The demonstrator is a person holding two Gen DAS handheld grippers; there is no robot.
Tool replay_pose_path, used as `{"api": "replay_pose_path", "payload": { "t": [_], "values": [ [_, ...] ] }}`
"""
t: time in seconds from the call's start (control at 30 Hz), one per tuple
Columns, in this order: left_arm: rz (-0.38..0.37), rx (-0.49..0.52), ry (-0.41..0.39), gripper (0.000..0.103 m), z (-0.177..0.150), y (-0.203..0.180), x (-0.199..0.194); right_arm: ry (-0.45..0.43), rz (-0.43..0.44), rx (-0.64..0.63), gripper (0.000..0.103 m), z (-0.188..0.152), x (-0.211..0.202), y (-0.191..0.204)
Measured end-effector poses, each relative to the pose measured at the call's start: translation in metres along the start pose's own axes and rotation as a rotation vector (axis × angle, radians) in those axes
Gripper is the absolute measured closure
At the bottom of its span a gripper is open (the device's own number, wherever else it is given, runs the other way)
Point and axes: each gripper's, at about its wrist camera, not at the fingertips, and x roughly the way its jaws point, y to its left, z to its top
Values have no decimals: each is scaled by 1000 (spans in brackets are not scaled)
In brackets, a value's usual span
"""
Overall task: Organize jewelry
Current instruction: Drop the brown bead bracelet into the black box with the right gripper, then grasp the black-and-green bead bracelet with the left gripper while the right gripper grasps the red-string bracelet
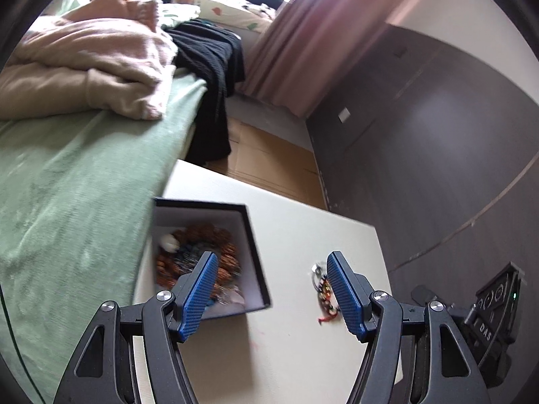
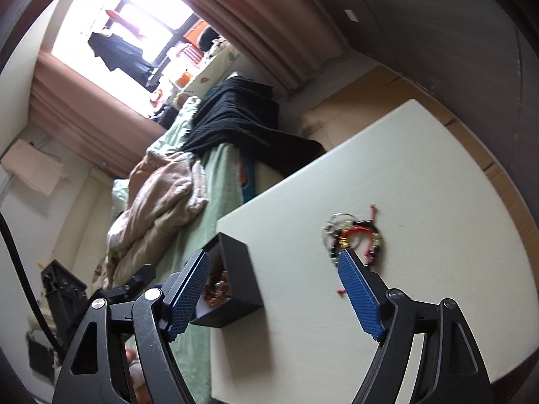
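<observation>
A black box (image 1: pixel 251 235) with a white inside stands on the white table (image 1: pixel 296 336) near its left edge and holds several beaded bracelets (image 1: pixel 202 252). A small pile of beaded bracelets and rings (image 1: pixel 321 289) lies loose on the table to the box's right. My left gripper (image 1: pixel 271 289) is open and empty, above the table between box and pile. In the right wrist view the box (image 2: pixel 235 276) and the pile (image 2: pixel 353 235) show too. My right gripper (image 2: pixel 273 289) is open and empty above the table, its right fingertip (image 2: pixel 347 259) just below the pile.
A bed with a green cover (image 1: pixel 67 202) borders the table's left side, with a pink blanket (image 1: pixel 84 64) and a black garment (image 1: pixel 209 77) on it. A dark wardrobe (image 1: pixel 438 151) stands to the right. A cardboard floor strip (image 1: pixel 269 158) lies beyond the table.
</observation>
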Motion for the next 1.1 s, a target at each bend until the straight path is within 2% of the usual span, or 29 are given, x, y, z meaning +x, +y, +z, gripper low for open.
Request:
{"api": "replay_pose_path", "payload": {
  "t": [0.27, 0.47, 0.63, 0.77, 0.87, 1.1],
  "values": [
    [26, 109, 72, 35, -23, -40, 30, 26, -98, 67, 24, 3, -4, -33],
    [44, 165, 102, 46, -35, -62, 54, 20, -144, 123, 24, 8, -11, -55],
    [38, 207, 154, 62, -37, -80, 86, 41, -112, 208, 24, 13, -12, -77],
    [66, 221, 198, 66, -43, -87, 113, 50, -116, 252, 25, 15, -12, -88],
    [80, 219, 231, 73, -50, -90, 131, 52, -113, 281, 25, 17, -11, -94],
    [132, 257, 253, 81, -59, -94, 151, 59, -109, 306, 26, 24, -6, -100]
  ]
}}
